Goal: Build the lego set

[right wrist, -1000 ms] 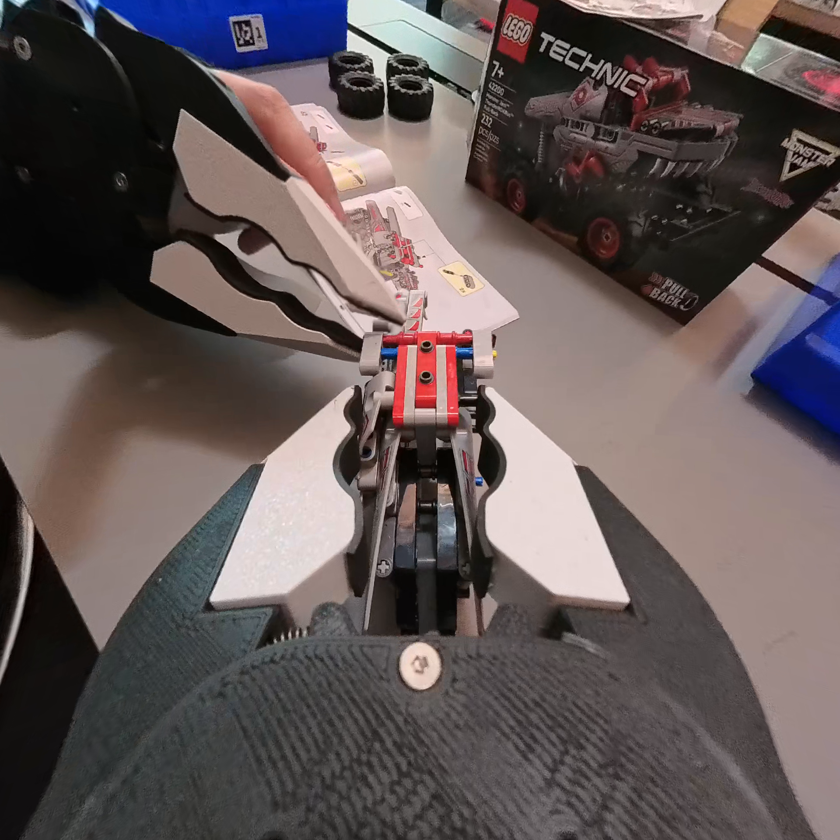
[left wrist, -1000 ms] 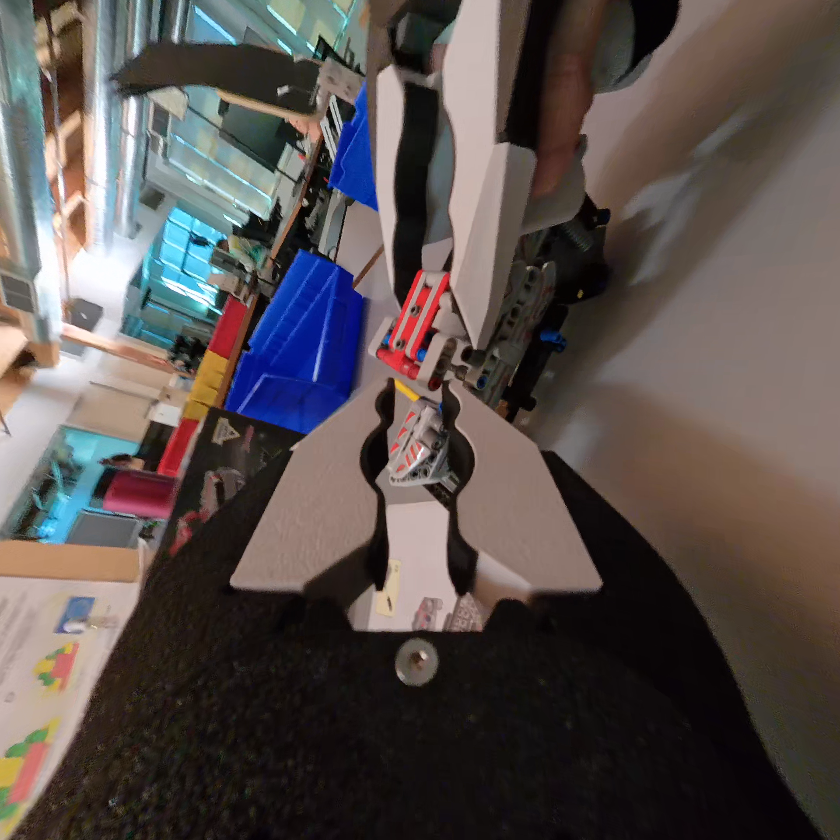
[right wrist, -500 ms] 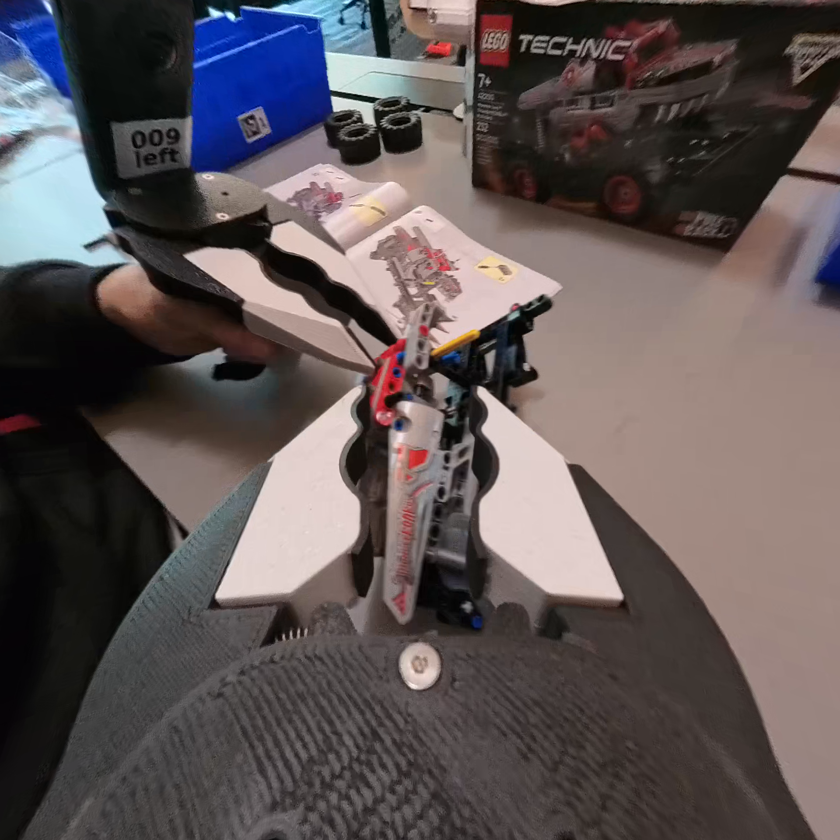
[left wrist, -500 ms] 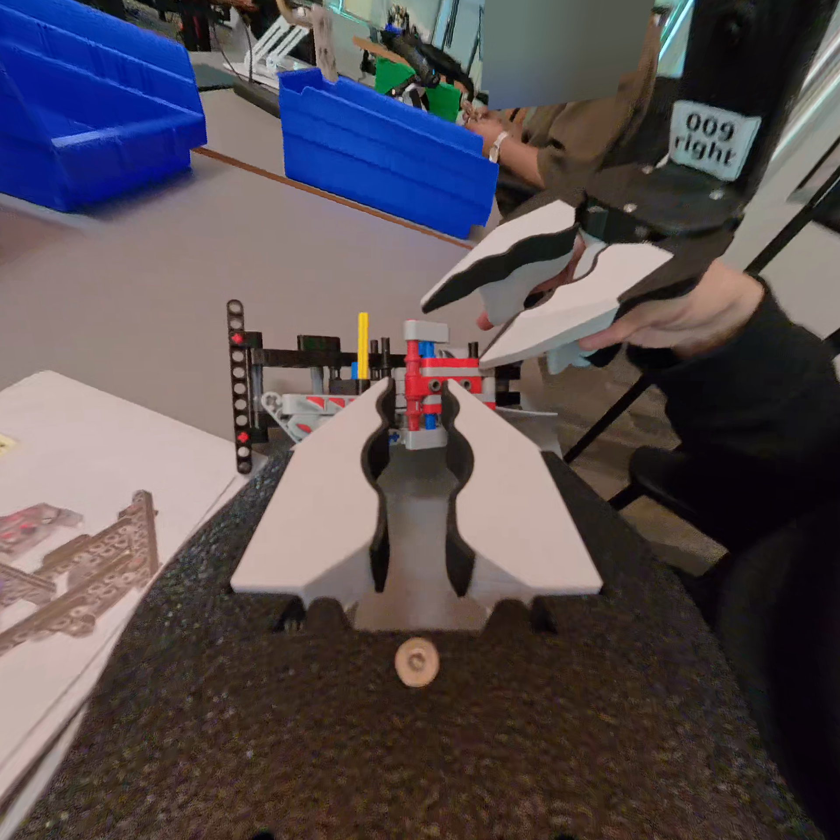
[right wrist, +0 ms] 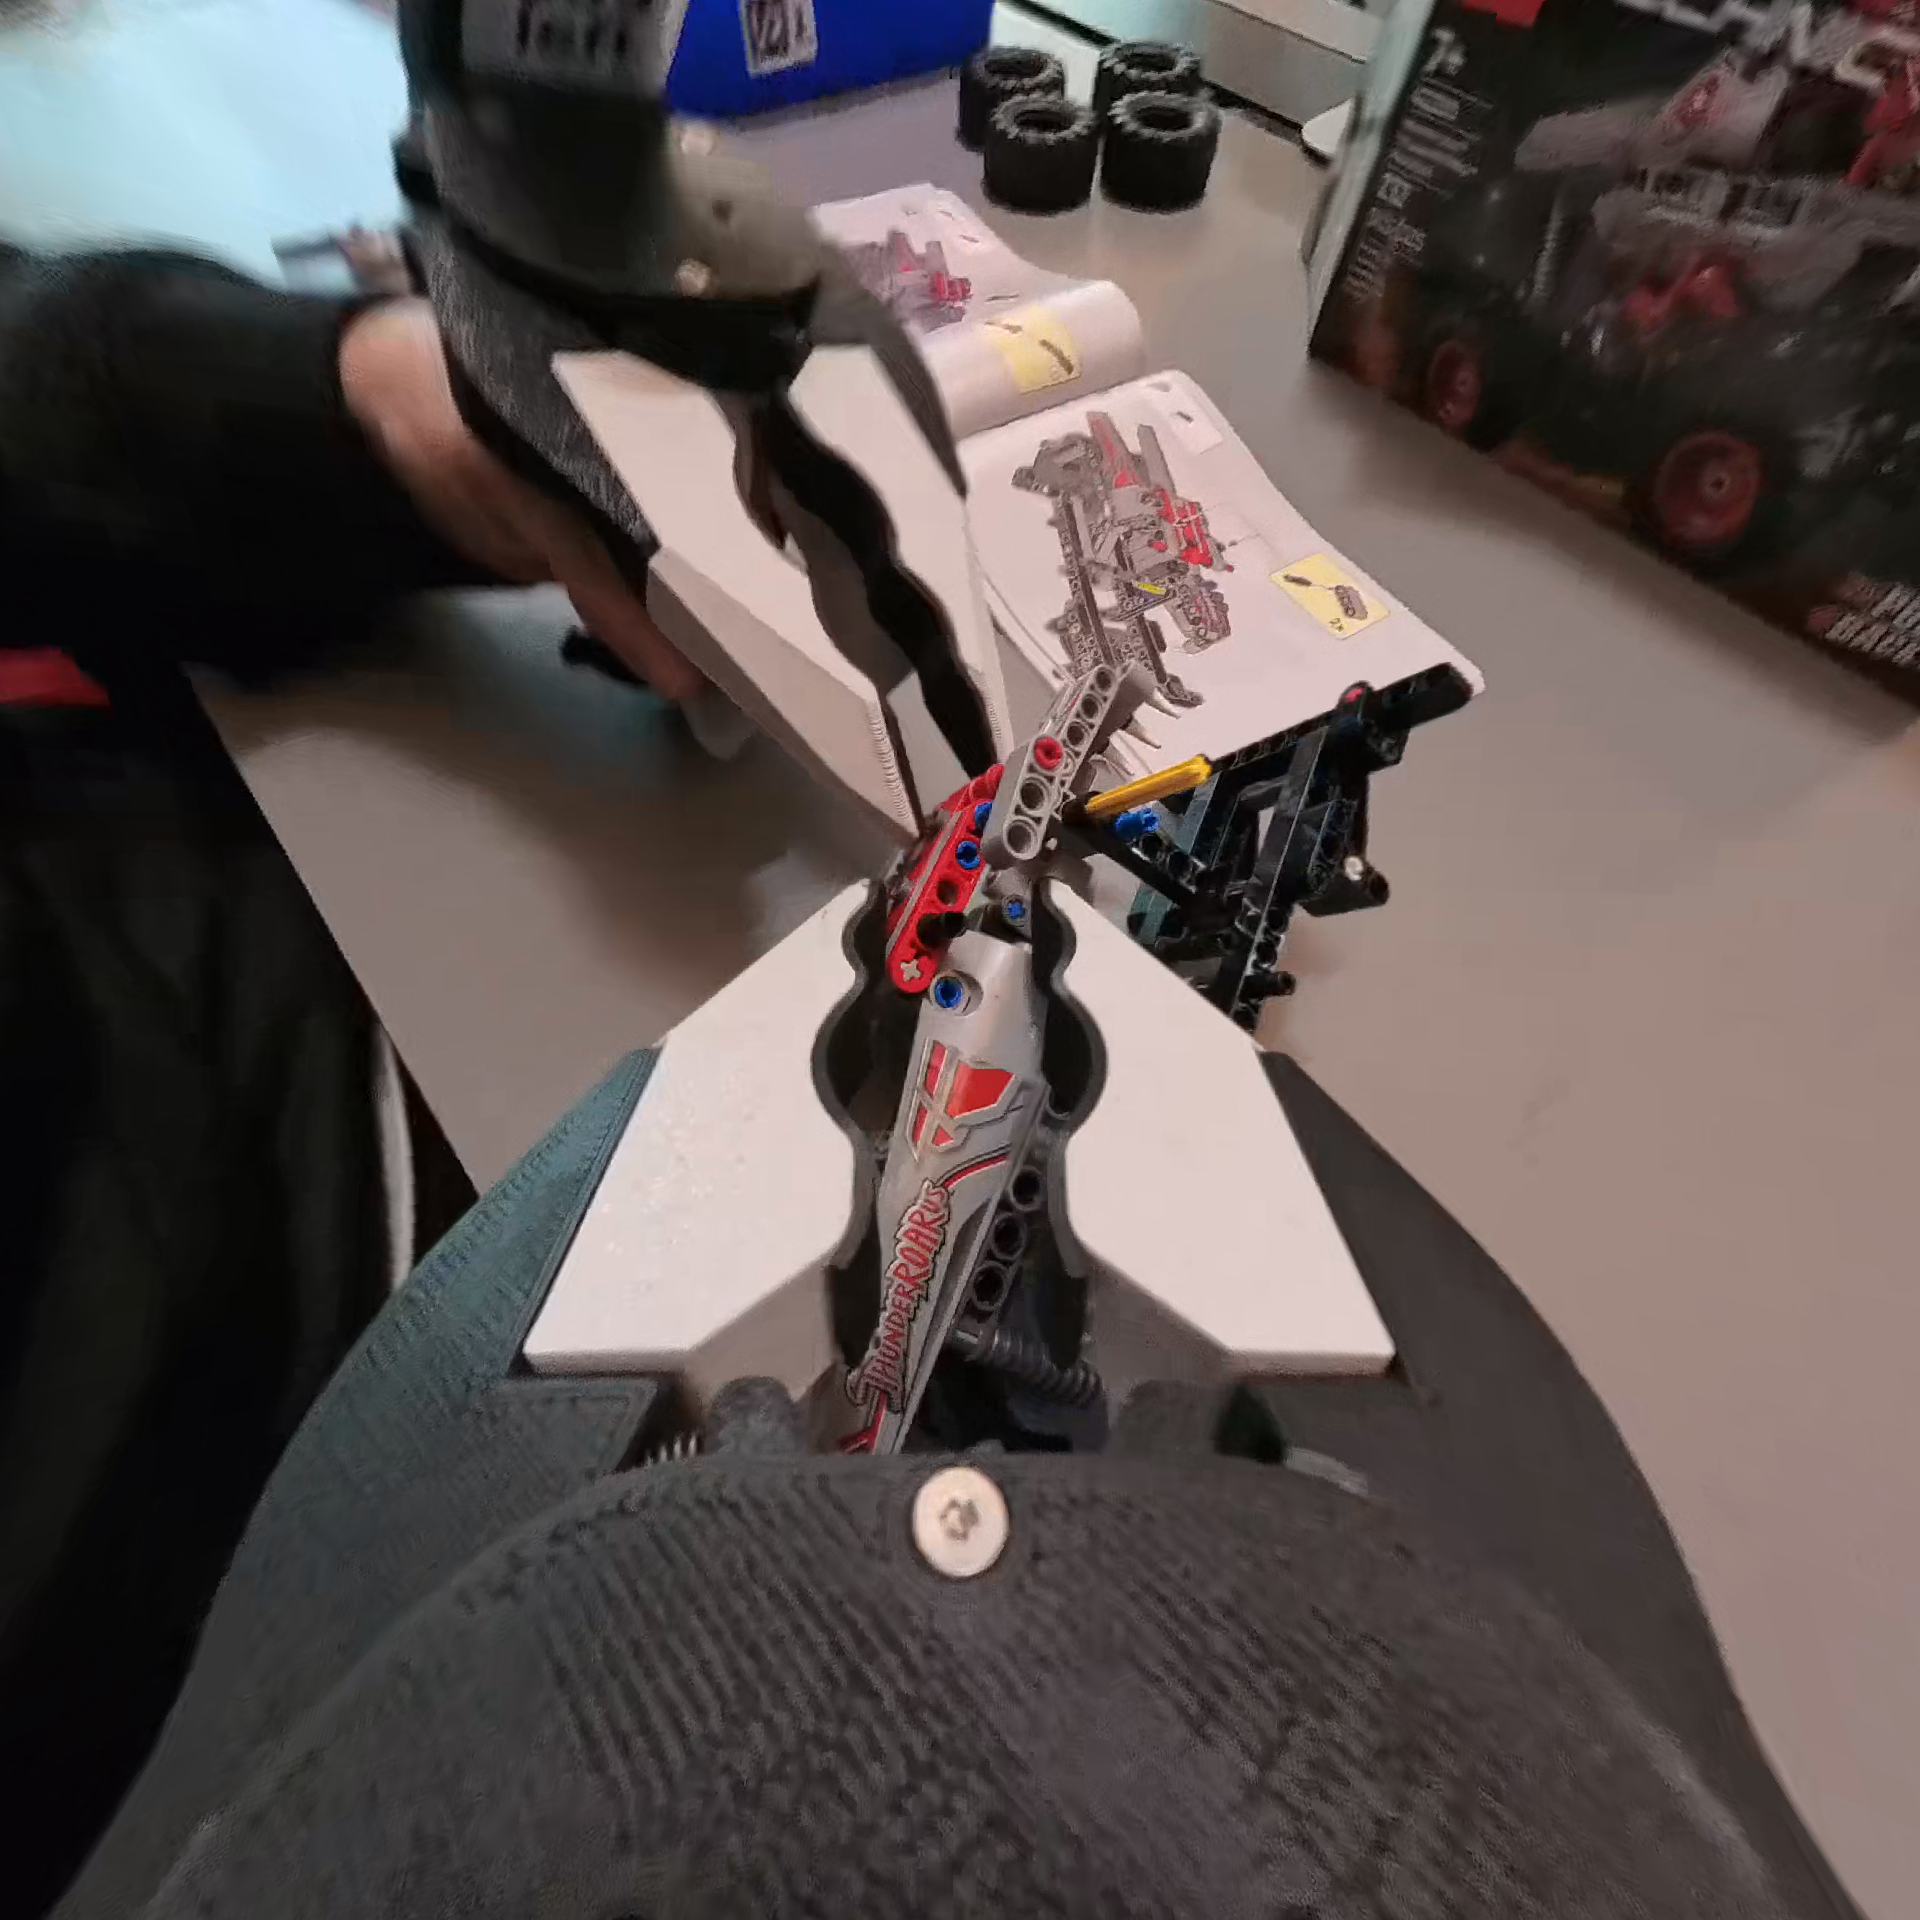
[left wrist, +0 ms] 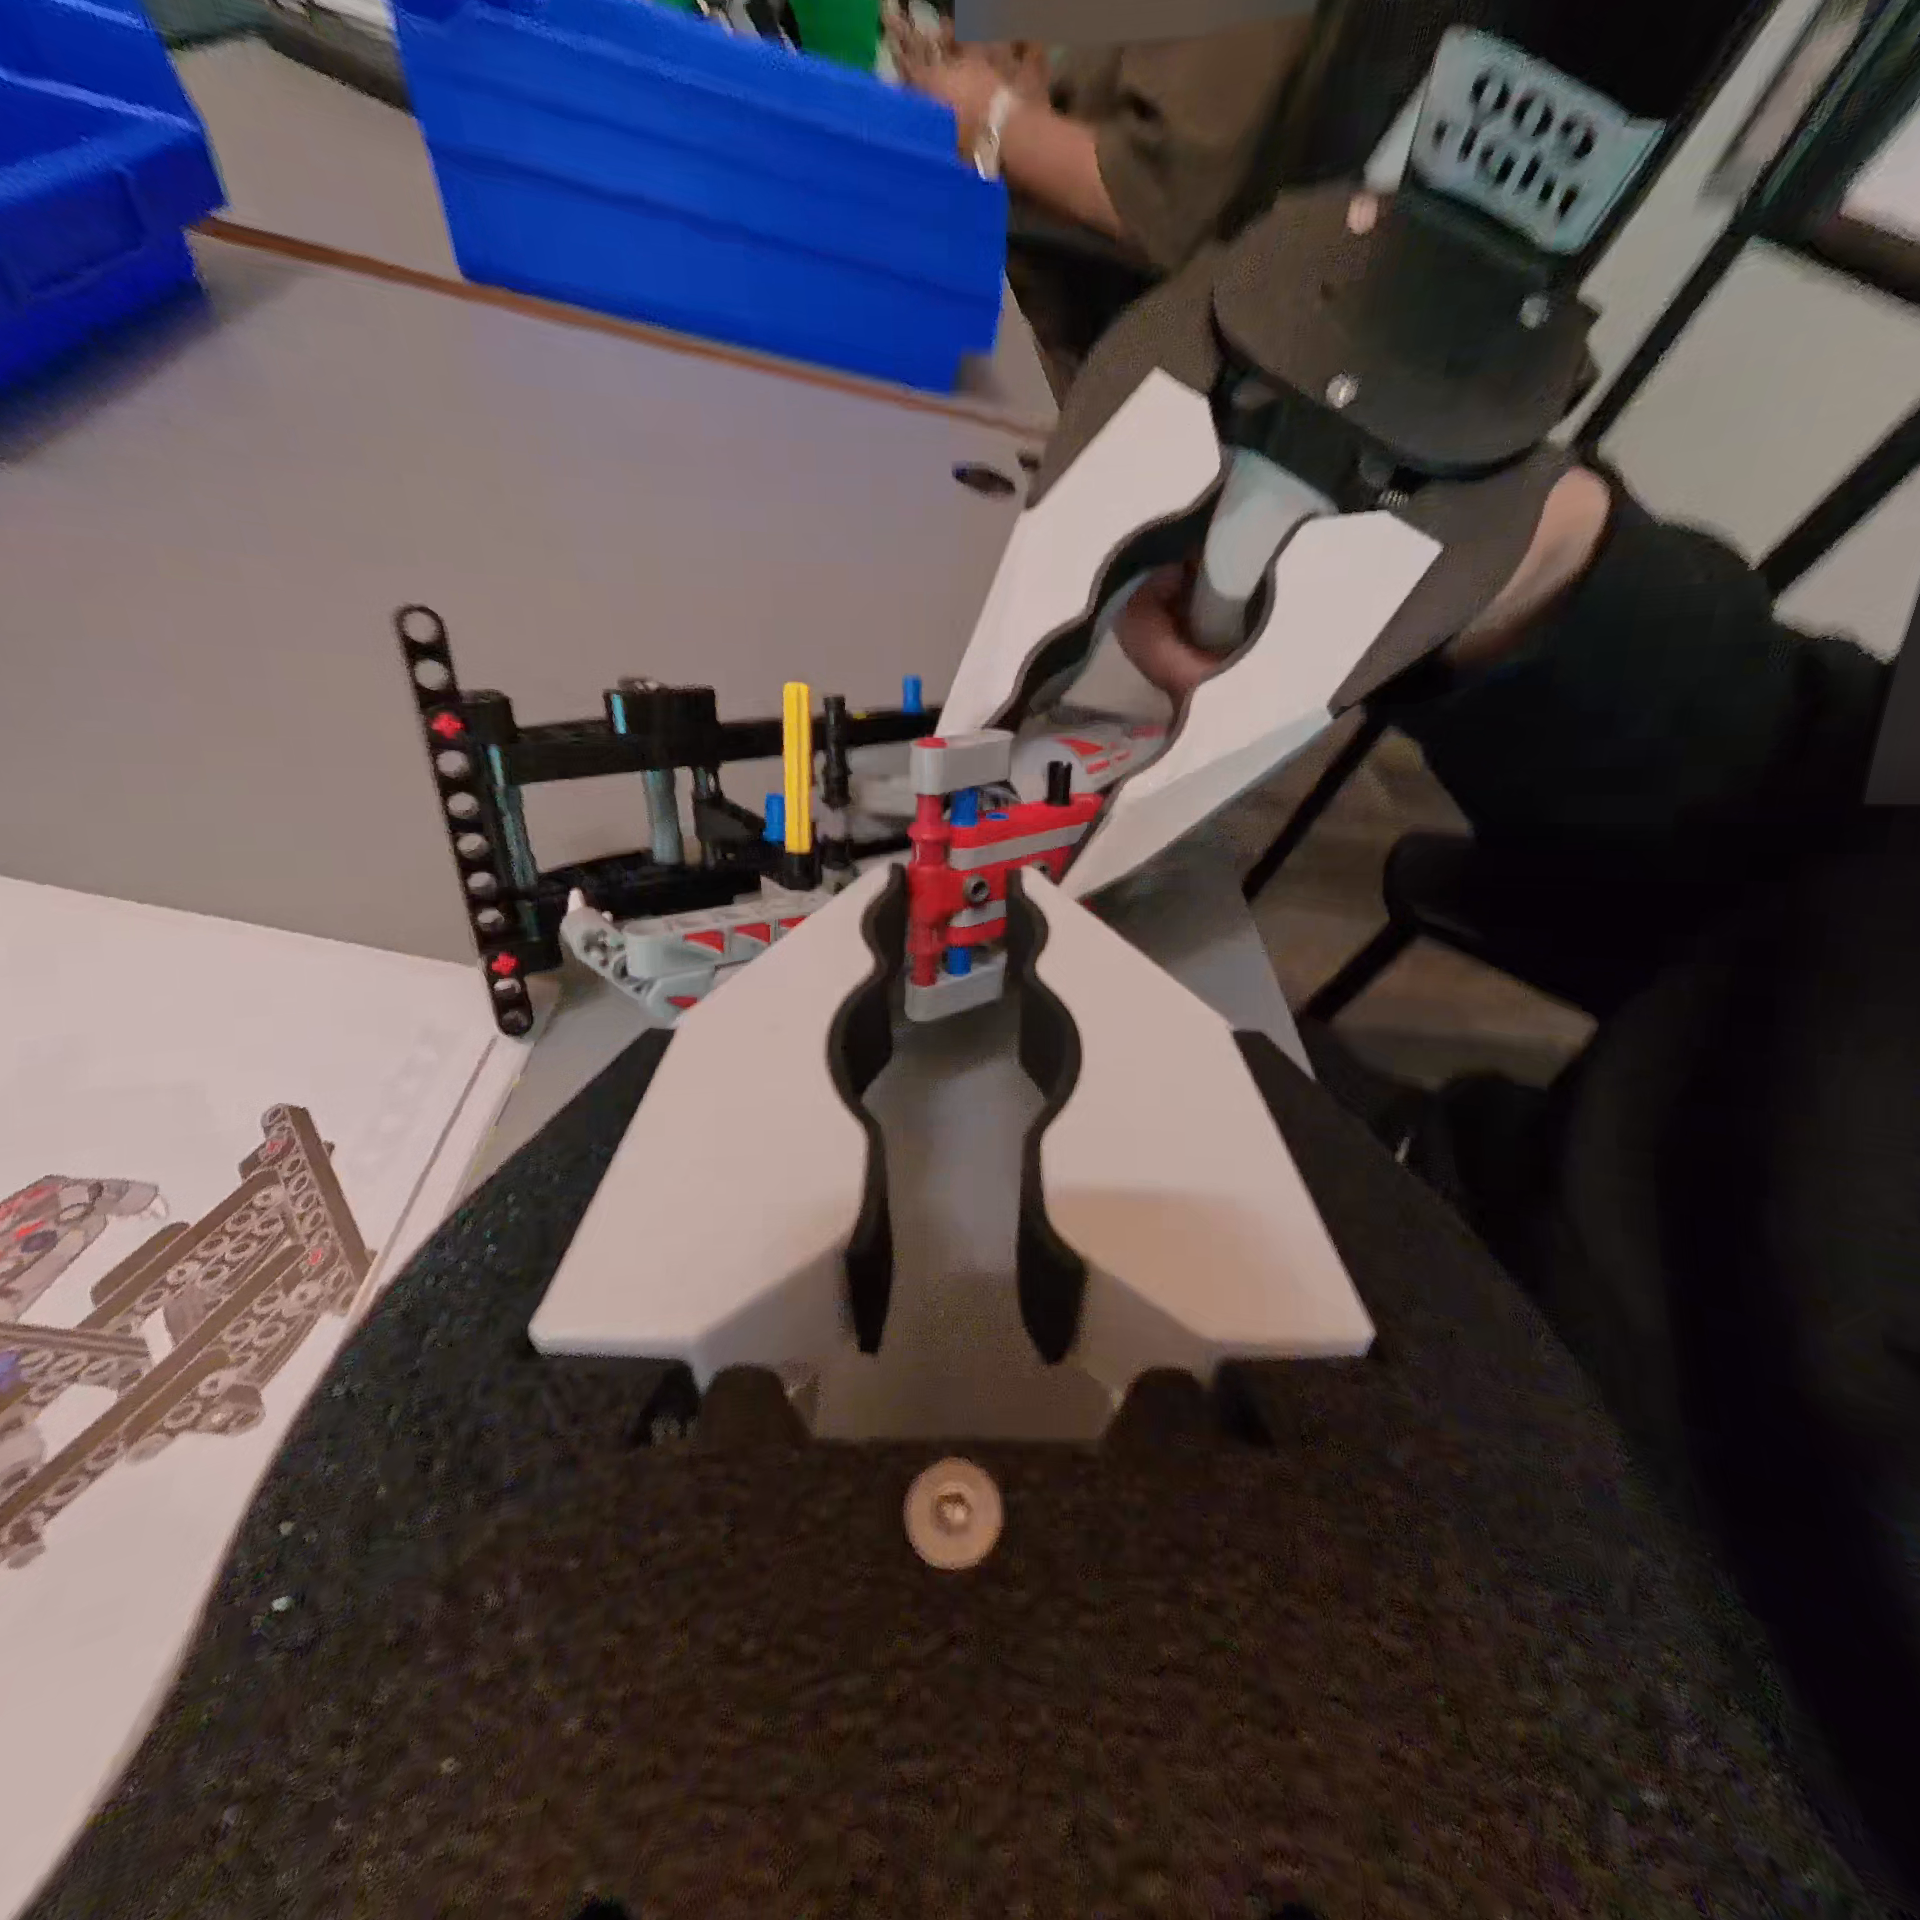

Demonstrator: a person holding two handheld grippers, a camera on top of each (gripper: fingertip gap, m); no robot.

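Note:
The part-built lego model (left wrist: 623, 738) has a black frame, a yellow axle (left wrist: 796, 769) and grey panels with red marks. My right gripper (right wrist: 961, 914) is shut on it, with a grey panel (right wrist: 966, 1122) lying between its fingers and the black frame sticking out past the tips, over the table. My left gripper (left wrist: 954, 888) comes at the model from the side, its tips closed on the red beam (left wrist: 966, 883) at the model's end. The left gripper (right wrist: 914, 821) meets that beam in the right wrist view. The right gripper (left wrist: 1029, 790) shows above the model in the left wrist view.
An open instruction booklet (right wrist: 1195, 540) lies just behind the model, and also under my left gripper (left wrist: 208, 1091). The set's box (right wrist: 1662, 312) stands at the back right. Several black tyres (right wrist: 1091, 125) sit at the back. Blue bins (left wrist: 707, 187) stand on the neighbouring table, where a person sits. The tips of both grippers are at nearly the same place.
The left gripper's view swung from tilted to level and closed in on the red beam. The right gripper rolled the model so its grey side panel faces up.

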